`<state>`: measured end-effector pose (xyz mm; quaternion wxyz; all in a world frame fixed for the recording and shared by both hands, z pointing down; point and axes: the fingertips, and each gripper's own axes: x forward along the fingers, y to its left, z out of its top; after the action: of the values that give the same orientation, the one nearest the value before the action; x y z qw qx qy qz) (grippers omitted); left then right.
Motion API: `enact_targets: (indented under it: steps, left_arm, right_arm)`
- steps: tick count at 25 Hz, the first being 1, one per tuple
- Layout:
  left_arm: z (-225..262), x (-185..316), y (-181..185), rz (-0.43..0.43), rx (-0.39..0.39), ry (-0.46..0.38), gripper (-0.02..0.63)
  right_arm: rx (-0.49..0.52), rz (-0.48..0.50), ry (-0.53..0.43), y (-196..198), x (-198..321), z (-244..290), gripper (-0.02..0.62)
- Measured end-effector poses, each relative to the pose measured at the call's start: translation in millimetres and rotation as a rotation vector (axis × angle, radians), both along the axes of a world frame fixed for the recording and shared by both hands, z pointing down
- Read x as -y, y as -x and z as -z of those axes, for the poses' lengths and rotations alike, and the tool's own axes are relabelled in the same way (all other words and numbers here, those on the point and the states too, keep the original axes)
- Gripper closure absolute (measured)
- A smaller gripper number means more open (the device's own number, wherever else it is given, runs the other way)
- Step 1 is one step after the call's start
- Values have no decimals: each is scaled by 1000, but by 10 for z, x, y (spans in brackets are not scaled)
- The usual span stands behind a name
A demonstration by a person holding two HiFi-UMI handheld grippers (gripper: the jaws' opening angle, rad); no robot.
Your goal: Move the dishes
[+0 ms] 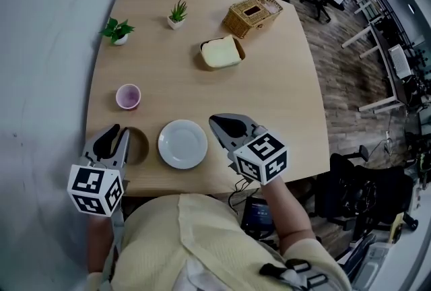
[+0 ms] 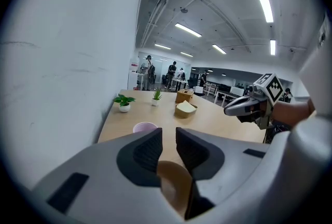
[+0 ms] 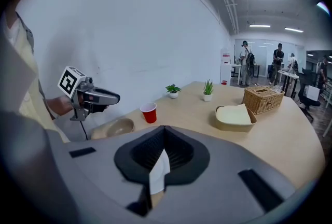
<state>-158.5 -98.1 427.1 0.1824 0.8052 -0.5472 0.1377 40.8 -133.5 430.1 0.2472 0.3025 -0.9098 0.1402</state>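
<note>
left tongs [image 2: 168, 137] apart over tan bowl [image 1: 138, 146] | right tongs [image 3: 165, 137] together, empty, beside white plate [image 1: 182, 143] | risk: shallow rim bite, plate drops

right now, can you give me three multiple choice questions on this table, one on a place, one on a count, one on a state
1. Where is the white plate?
A) beside the wicker basket
B) near the table's front edge, between the tan bowl and the right hand-held gripper
C) under the cup

2. How many potted plants are there?
A) one
B) two
C) four

3. How do the right hand-held gripper's jaws stand?
A) wide apart
B) together
C) clamped on the cup

Answers: 1 B, the head view shows it there; 2 B, both stand at the far left; 3 B, the right gripper view shows no gap.
</note>
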Motion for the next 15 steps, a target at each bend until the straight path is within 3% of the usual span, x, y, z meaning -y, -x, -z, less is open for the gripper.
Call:
enact_targets:
  steps: [15]
  left_arm:
    - [-9,-66,-100,-44,17,11,523]
  right_arm:
    - [11,-3,9,55,-22,-59,581]
